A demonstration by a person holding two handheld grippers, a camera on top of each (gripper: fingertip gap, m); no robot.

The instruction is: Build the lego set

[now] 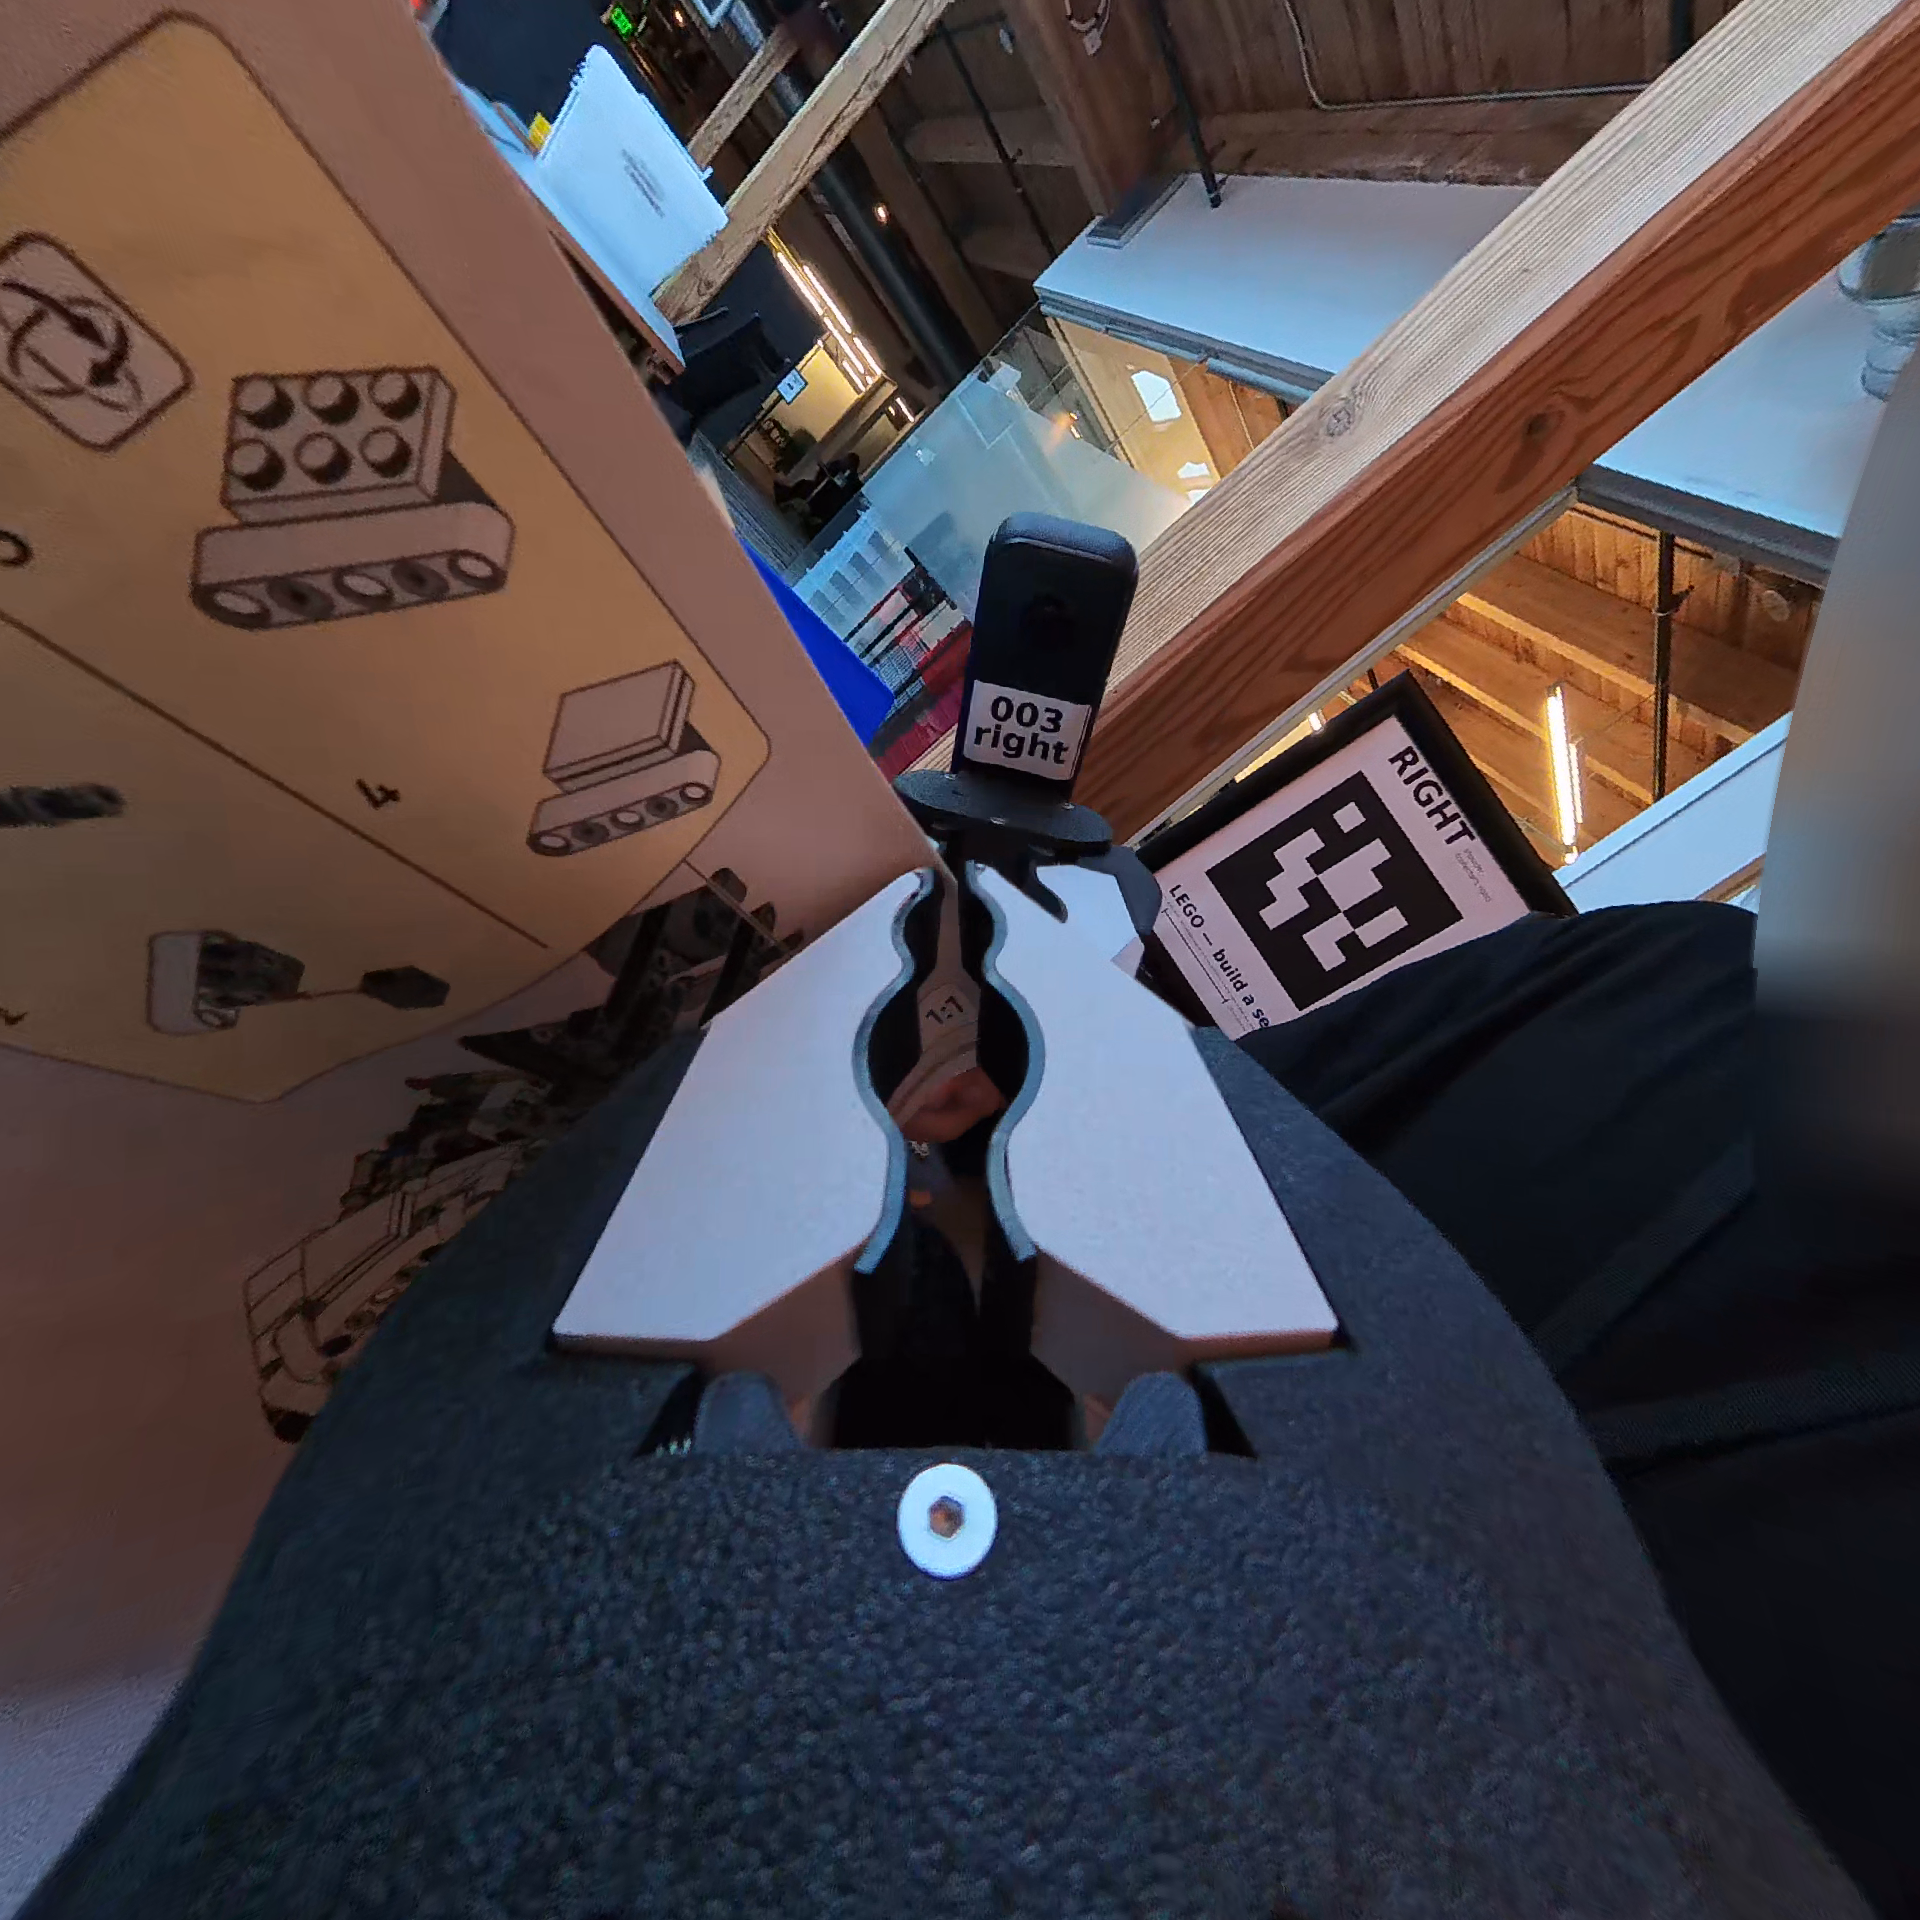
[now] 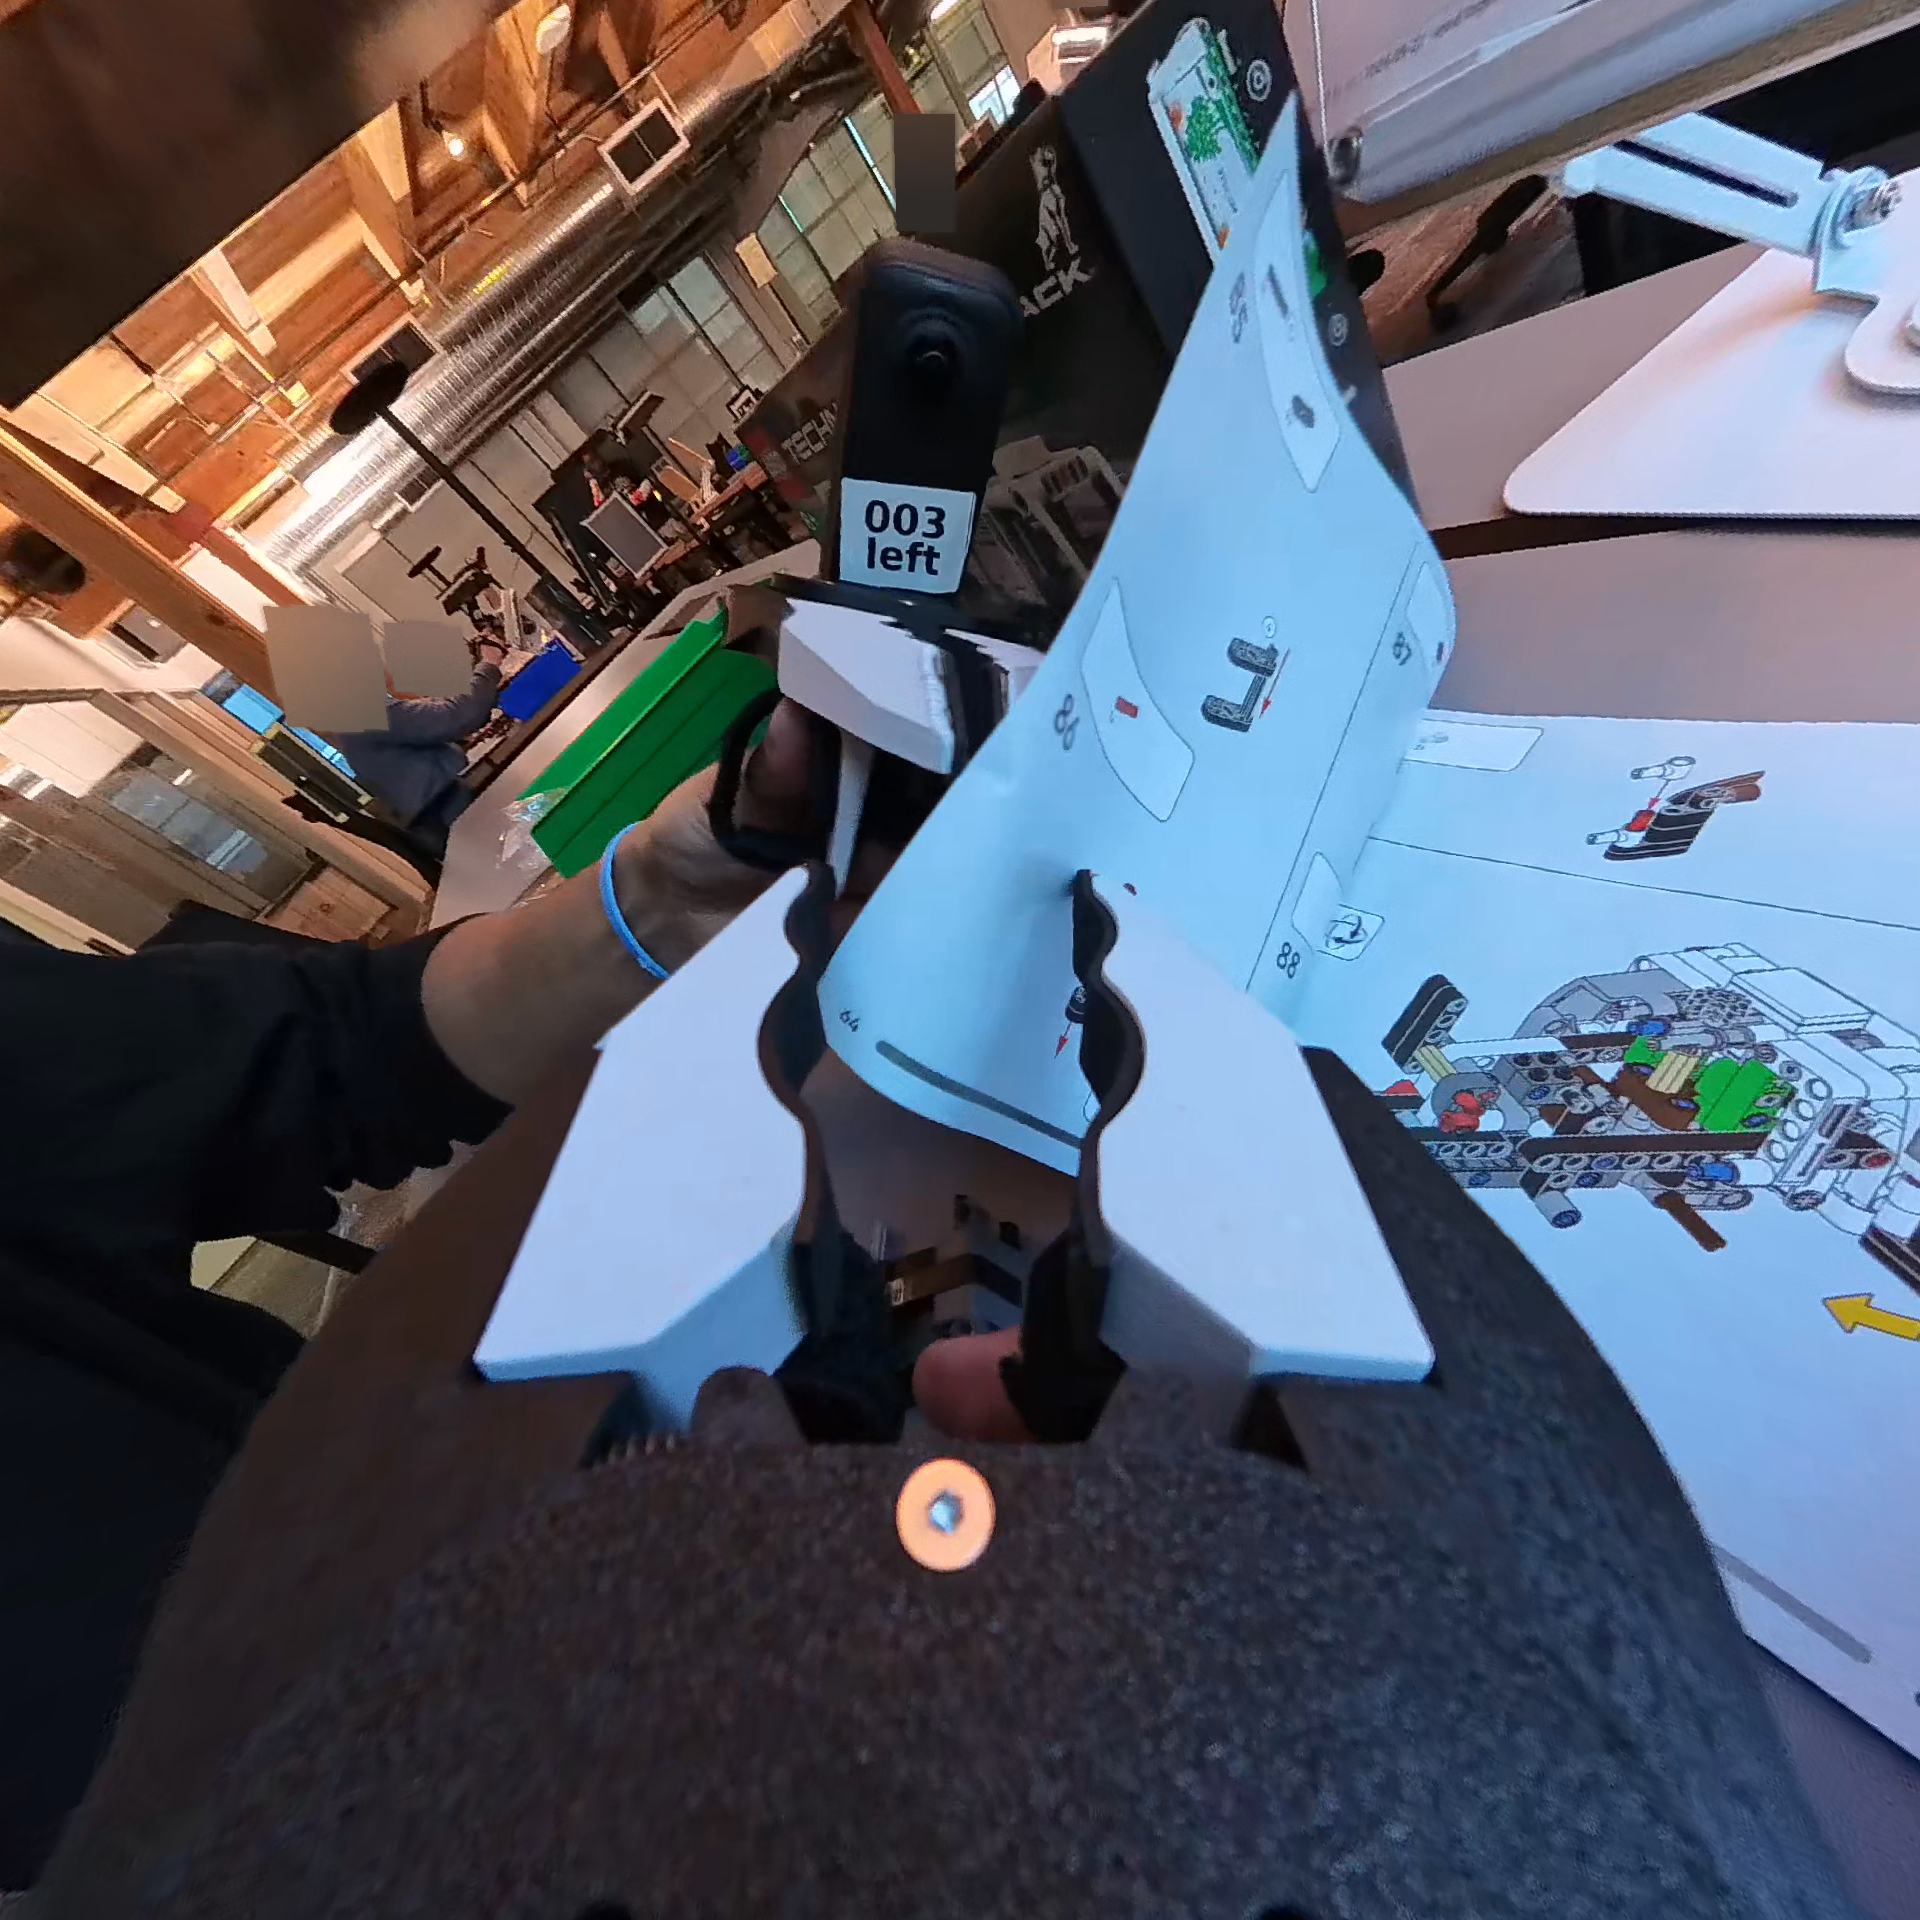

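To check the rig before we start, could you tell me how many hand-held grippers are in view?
2. The right hand-held gripper, jaws open, fills the right wrist view's foreground; the left hand-held gripper faces it from beyond, pinching the lifted instruction page. None seems hidden.

White instruction booklet (image 2: pixel 1621 1091) lies open, one page (image 2: pixel 1174 727) curled upright.

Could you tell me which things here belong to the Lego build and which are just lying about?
For the job:
- instruction booklet
- its lifted page
- left gripper, pinching that page
- right gripper, open at the page corner

Lying about:
- framed marker card
- green tray
- white stand base
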